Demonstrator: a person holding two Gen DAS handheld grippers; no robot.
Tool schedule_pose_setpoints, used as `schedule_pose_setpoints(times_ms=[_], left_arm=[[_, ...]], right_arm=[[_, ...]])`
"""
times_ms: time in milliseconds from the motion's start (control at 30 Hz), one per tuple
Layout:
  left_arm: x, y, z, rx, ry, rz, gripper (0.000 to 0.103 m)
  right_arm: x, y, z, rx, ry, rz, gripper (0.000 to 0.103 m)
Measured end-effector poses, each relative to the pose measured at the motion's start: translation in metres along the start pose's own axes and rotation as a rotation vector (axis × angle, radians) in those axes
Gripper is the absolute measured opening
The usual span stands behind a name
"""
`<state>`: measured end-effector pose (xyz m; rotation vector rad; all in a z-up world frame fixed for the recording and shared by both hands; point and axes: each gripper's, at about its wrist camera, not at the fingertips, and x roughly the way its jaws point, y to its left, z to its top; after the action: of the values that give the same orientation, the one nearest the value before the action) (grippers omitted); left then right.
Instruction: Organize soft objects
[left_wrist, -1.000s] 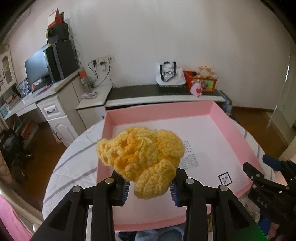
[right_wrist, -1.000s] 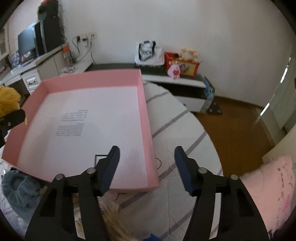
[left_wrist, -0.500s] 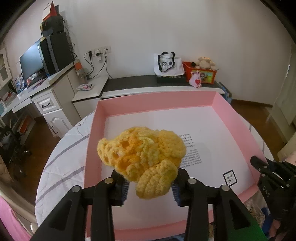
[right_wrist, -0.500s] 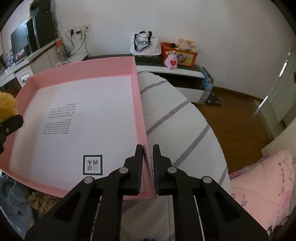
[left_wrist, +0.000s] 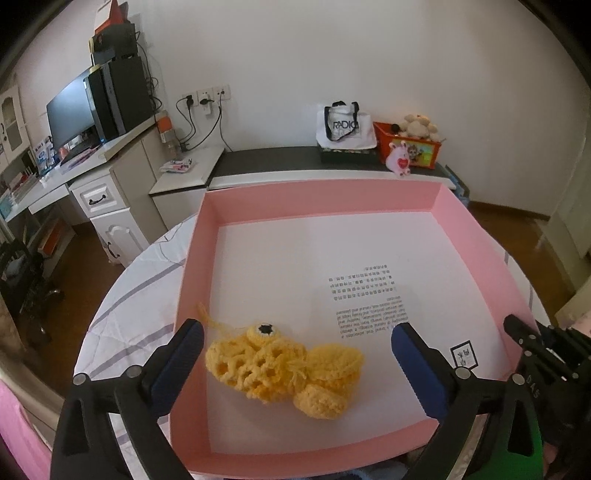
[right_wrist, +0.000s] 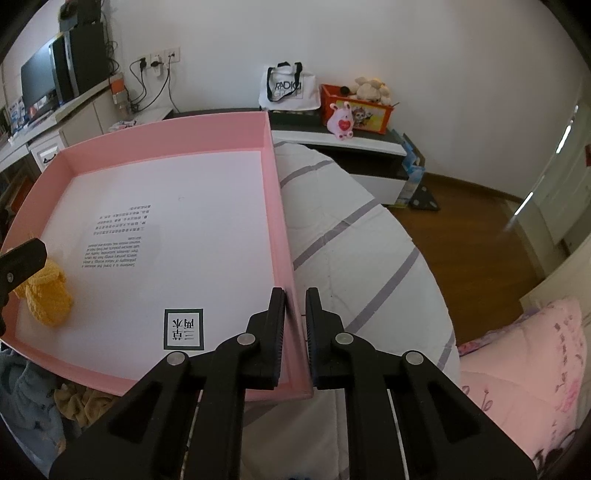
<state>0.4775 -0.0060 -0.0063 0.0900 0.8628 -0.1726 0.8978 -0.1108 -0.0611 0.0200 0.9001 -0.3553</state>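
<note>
My left gripper (left_wrist: 295, 343) stands wide over the near left corner of the pink box (left_wrist: 487, 254), its jaws having just been opening — the yellow crochet toy (left_wrist: 284, 369) lies between the blue pads (left_wrist: 181, 354) on the box's white floor, touching neither of them. The toy rests on its side, a black-centred eye facing up and a loose strand of yarn trailing toward the left wall of the box. Printed text and a small square label mark the floor to the toy's right.

My right gripper (right_wrist: 295, 325) is clamped narrow on the right wall of the pink box (right_wrist: 284, 236) near its front corner, one finger inside the box and one outside. In that view the yellow crochet toy (right_wrist: 48, 295) sits far across the box at the left edge, partly behind a finger of the left gripper (right_wrist: 22, 258).

The box sits on a round table under a white cloth with grey stripes (right_wrist: 354, 236). Blue and mustard soft things (right_wrist: 44, 398) lie bunched on the table just in front of the box's near wall — outside it. A pink quilt (right_wrist: 524, 365) lies to the right of the table.
</note>
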Motion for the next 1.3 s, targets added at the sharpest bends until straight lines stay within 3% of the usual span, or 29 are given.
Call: schedule_pose_setpoints(times_ms=[433,567,767,900,1100,1300], left_arm=[[-0.019,-0.003,-0.018,0.001,-0.016,0.022,0.102],[-0.029,-0.004,-0.02,0.002,-0.026,0.021,0.102],[-0.05,-0.006,-0.029,0.008,-0.056,0.026,0.102],[-0.068,-0.007,-0.038,0.007,-0.078,0.021,0.102],[-0.097,-0.003,-0.055,-0.005,-0.104,0.019,0.103],[-0.135,0.004,-0.077,-0.025,-0.145,0.025,0.103]], right_arm=[[-0.004,-0.003,0.001,0.003,0.011,0.025,0.013],[-0.013,0.0,0.0,-0.007,-0.005,0.017,0.042],[-0.036,0.007,0.0,-0.031,-0.062,-0.02,0.068],[-0.055,0.009,-0.003,-0.04,-0.103,-0.047,0.079],[-0.083,0.007,-0.01,-0.035,-0.141,-0.033,0.08],[-0.122,0.009,-0.022,-0.033,-0.206,-0.025,0.087]])
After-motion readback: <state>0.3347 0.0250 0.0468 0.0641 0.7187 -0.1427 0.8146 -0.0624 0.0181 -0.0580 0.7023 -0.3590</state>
